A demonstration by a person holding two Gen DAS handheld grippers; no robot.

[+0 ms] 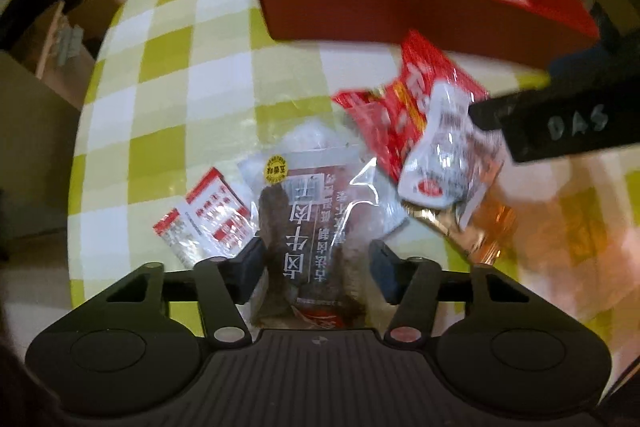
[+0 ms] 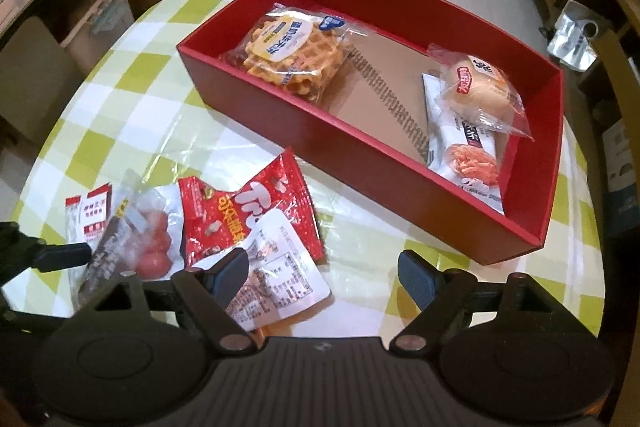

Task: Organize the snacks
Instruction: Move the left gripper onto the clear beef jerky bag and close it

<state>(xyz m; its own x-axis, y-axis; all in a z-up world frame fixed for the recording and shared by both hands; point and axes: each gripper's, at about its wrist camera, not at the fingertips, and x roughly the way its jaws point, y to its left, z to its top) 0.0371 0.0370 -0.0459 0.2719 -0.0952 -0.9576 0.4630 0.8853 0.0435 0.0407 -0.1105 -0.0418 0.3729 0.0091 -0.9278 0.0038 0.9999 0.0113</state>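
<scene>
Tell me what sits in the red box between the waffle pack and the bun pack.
Nothing: in the right wrist view, only bare cardboard floor of the red box separates the waffle pack from the bun pack.

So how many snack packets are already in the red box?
3. A waffle packet at the box's left end; a bun packet at the right end, lying on a long white packet. Others may be hidden beneath.

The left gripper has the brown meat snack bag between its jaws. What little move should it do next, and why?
Probably lift it a little, then carry it toward the red cardboard box. The left gripper has its jaws pressed on the clear packet of brown dried meat, which overlaps other packets on the green-checked tablecloth. The box already holds snacks and has bare floor in the middle.
</scene>
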